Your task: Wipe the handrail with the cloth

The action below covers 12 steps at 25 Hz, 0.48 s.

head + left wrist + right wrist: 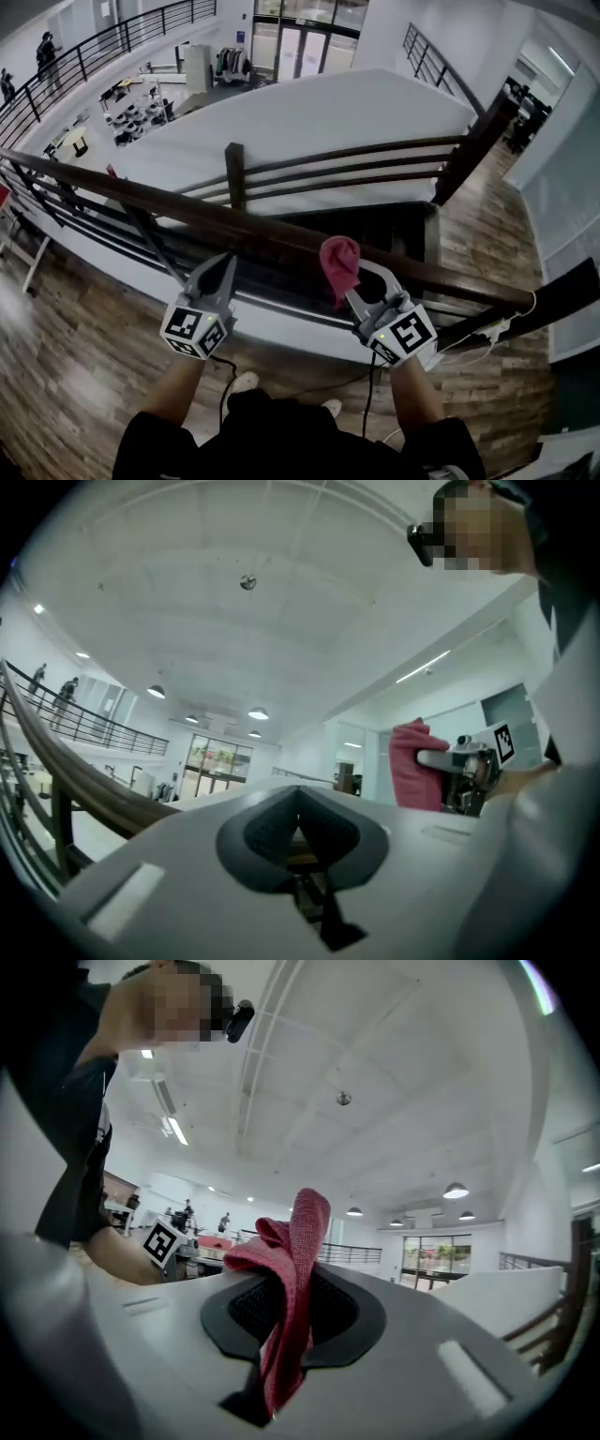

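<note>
My right tongs (364, 281) pinch the soft, limp cloth (339, 261) by a fold near the rail (187, 212); my left tongs (221, 270) are pressed together, empty.

- You hold two grippers: left gripper (223, 264), right gripper (354, 281).
- You have one cloth (339, 261).
- One handrail (187, 211) faces you.
- Two distant people (47, 52) stand on the balcony (103, 42).

Glass entrance doors (302, 47); desks (131, 111) to their left; round ceiling lamps (456, 1190) above them; wood-plank floor (84, 319) well apart from them.
</note>
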Motion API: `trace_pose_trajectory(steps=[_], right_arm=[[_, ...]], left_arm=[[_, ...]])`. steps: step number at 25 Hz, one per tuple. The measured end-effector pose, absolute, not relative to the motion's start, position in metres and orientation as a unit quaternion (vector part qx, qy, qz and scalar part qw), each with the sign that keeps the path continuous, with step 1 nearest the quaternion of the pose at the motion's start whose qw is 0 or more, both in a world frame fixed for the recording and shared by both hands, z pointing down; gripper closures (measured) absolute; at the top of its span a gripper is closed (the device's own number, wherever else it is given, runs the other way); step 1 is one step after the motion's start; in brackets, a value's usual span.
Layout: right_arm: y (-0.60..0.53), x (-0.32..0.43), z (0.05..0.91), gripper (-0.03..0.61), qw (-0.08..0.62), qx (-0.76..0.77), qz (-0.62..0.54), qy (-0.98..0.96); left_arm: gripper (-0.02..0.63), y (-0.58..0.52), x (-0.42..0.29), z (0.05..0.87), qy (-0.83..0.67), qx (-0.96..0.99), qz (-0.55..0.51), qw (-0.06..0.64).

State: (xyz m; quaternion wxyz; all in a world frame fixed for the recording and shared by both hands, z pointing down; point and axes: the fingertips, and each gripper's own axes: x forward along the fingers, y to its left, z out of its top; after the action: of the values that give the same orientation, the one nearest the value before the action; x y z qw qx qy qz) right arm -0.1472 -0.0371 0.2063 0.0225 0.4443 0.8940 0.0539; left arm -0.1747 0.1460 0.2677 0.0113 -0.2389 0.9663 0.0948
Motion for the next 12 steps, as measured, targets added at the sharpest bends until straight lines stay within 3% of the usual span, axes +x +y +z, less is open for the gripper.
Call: trace_pose_trajectory(steps=[12], right_arm=[[-0.093, -0.038, 0.194, 0.529, 0.03, 0.137, 0.027, 0.99]], left_arm=[[0.614, 0.064, -0.151, 0.238, 0.852, -0.519, 0.065, 0.01]])
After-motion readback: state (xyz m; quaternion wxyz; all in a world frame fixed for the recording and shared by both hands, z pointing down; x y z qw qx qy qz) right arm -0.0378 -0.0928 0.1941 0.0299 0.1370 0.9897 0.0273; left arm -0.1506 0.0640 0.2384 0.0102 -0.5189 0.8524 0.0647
